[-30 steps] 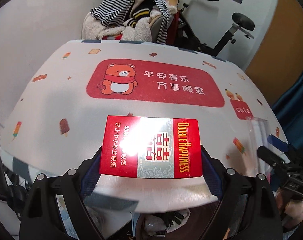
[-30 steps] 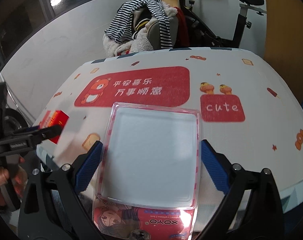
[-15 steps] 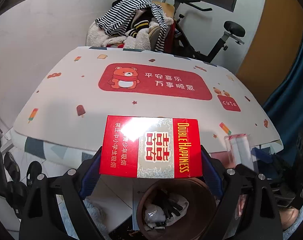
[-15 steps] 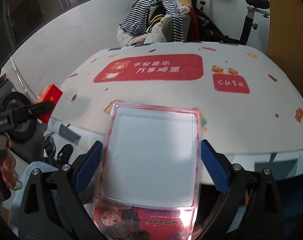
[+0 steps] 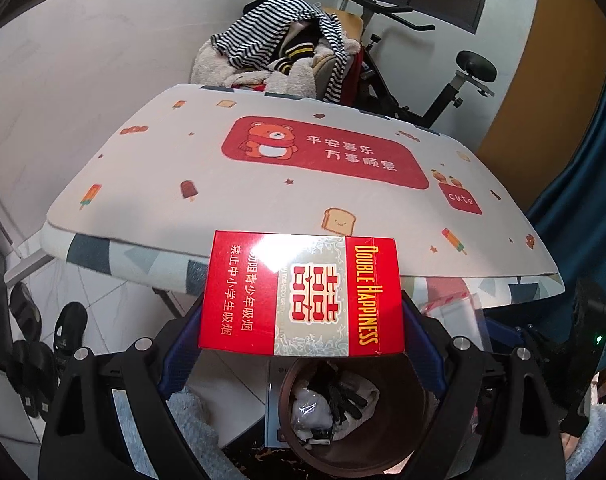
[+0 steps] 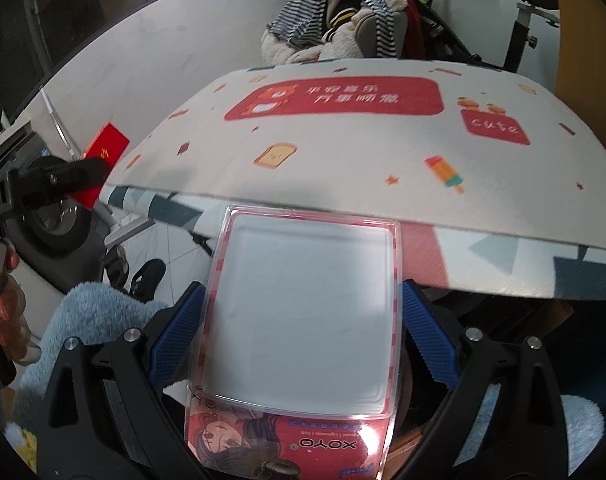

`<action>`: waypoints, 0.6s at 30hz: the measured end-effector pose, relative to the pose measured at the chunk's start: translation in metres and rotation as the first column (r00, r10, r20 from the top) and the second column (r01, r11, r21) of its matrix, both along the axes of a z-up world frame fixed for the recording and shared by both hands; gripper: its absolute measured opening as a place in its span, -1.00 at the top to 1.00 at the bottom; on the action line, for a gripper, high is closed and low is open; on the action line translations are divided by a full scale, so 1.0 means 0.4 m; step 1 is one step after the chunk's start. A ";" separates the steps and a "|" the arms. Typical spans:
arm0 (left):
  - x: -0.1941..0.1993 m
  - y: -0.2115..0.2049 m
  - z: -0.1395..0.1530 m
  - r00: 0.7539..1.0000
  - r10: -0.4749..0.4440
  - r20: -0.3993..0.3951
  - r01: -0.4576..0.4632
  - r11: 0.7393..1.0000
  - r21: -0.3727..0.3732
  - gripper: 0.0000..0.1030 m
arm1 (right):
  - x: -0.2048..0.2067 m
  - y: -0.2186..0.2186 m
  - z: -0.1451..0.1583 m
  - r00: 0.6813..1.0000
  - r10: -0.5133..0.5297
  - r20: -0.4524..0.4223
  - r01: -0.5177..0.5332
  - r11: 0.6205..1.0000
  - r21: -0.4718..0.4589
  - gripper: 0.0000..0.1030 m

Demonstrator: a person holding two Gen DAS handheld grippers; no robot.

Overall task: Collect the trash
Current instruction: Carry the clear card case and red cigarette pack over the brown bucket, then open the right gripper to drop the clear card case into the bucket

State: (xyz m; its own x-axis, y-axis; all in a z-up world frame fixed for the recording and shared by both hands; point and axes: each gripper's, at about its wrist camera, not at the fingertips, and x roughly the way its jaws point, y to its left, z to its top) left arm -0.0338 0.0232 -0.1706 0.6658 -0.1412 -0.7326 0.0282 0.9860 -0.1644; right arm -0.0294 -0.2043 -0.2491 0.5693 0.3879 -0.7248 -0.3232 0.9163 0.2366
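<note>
Left wrist view: left gripper (image 5: 301, 320) clamped on cigarette pack (image 5: 301, 296) | has cleared table (image 5: 103, 216) near edge, now above bin (image 5: 355, 408) | right gripper (image 6: 301, 332) clamps blister pack (image 6: 303, 320) | release next.

light: indoor, bright from overhead | glare: white hotspot on pack (image 5: 301, 298) between left jaws, sheen on blister (image 6: 303, 312) between right jaws | blur: right view table (image 6: 343, 152) print smeared, left view sharp | distortion: strong fisheye, dark corners

Each hand-held gripper (image 5: 301, 340) — black frame, silver screws, apparently ribbed blue pads.
</note>
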 end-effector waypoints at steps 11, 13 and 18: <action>-0.009 0.023 -0.028 1.000 0.024 -0.011 -0.024 1.000 -0.011 -0.67 | -0.027 0.074 -0.068 0.990 0.116 -0.075 -0.120 0.992 -0.046 -0.83; -0.007 0.021 -0.033 1.000 0.021 -0.016 -0.021 1.000 -0.009 -0.67 | -0.021 0.078 -0.081 0.989 0.116 -0.086 -0.121 0.991 -0.049 -0.83; -0.007 0.019 -0.043 1.000 0.018 -0.026 -0.018 1.000 -0.010 -0.67 | 0.004 0.079 -0.110 0.987 0.101 -0.124 -0.106 0.994 -0.028 -0.85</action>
State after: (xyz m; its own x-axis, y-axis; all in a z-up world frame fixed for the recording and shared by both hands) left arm -0.0367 0.0308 -0.1879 0.6494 -0.1367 -0.7480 0.0061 0.9846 -0.1747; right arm -0.0280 -0.1728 -0.2931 0.4338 0.4137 -0.8004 -0.3873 0.8877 0.2489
